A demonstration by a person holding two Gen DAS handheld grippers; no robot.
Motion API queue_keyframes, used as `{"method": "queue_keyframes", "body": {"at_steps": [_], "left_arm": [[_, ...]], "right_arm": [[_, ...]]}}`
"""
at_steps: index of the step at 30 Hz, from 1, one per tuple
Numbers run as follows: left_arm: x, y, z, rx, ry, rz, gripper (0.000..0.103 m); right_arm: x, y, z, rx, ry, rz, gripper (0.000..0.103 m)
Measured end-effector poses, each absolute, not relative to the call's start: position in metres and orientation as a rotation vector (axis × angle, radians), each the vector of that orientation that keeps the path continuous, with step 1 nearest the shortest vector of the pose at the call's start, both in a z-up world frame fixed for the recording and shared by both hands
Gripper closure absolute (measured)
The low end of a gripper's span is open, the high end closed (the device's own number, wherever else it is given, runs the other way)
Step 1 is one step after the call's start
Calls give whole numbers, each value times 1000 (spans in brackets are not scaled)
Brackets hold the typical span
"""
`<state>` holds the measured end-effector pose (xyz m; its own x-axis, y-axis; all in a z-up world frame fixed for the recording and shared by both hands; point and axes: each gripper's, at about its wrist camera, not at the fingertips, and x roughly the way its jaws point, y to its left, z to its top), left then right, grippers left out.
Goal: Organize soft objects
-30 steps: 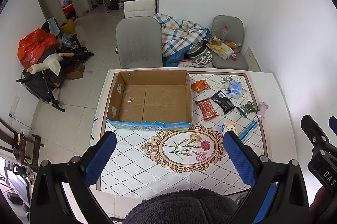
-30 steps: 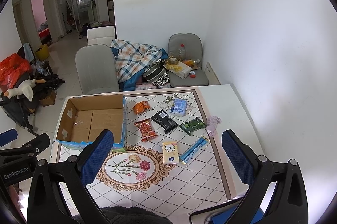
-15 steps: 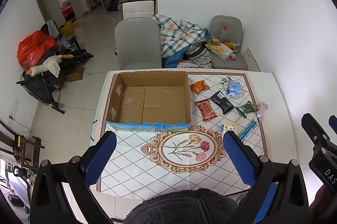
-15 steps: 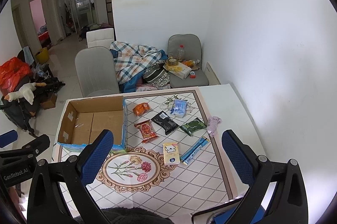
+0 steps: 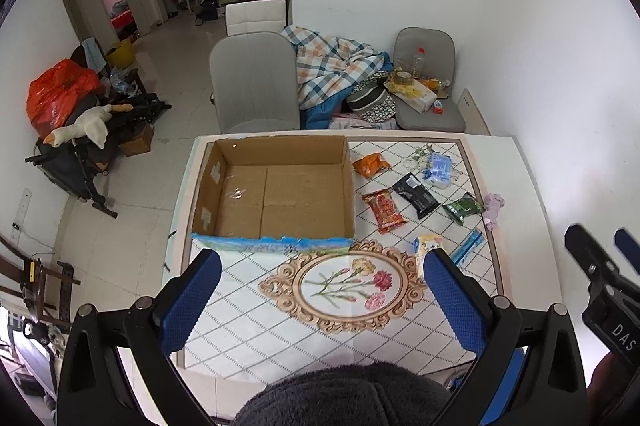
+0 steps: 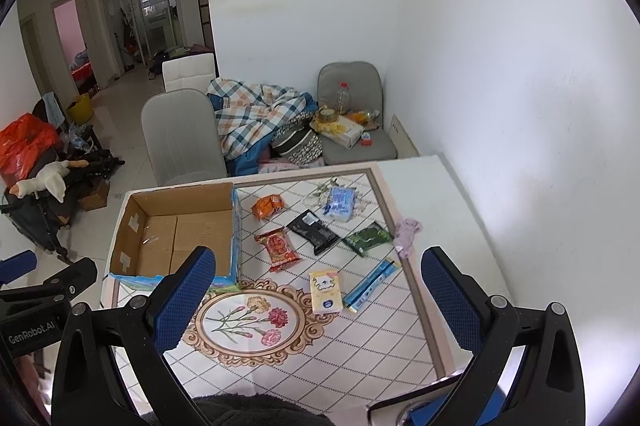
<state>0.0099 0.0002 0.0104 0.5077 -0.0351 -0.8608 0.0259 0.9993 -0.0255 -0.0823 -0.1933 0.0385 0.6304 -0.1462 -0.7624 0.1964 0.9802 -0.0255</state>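
Note:
An open, empty cardboard box (image 5: 276,193) (image 6: 176,230) sits on the left of the tiled tablecloth. To its right lie soft packets: orange (image 6: 268,206), red (image 6: 281,250), black (image 6: 316,231), green (image 6: 368,238), a blue tissue pack (image 6: 340,202), a yellow tissue pack (image 6: 326,290), a blue strip (image 6: 372,284) and a pink cloth (image 6: 407,230). My left gripper (image 5: 320,302) is open and empty, high above the table's near edge. My right gripper (image 6: 318,300) is open and empty, high above the packets.
The table (image 6: 448,209) stands against a white wall on the right. Grey chairs (image 5: 256,81) with a plaid blanket (image 5: 336,61) stand behind it. A dark fuzzy hat (image 5: 344,398) fills the bottom of the left wrist view.
Both grippers rose and tilted slightly, so the table sits a little lower in each view. Nothing on the table moved.

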Motion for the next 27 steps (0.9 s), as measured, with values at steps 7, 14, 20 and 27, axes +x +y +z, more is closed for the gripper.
{"method": "queue_keyframes", "body": {"at_steps": [7,14,20,27], "left_arm": [[87,-38,-41,10,1135,-105,0],[190,-101,-137,-5,1308,-186,1],[257,-146,-248,-18,1535,-160,31],[296,-165,-349,-19,1703,-54,31]], "right_arm": [[-45,-254,-18,236,1004,-237,0],[23,-344,-124,414,1187,-318,0],[109,-397,-233,522,1338,-313,0],[198,-434,-360,666,1537,-343,19]]}}
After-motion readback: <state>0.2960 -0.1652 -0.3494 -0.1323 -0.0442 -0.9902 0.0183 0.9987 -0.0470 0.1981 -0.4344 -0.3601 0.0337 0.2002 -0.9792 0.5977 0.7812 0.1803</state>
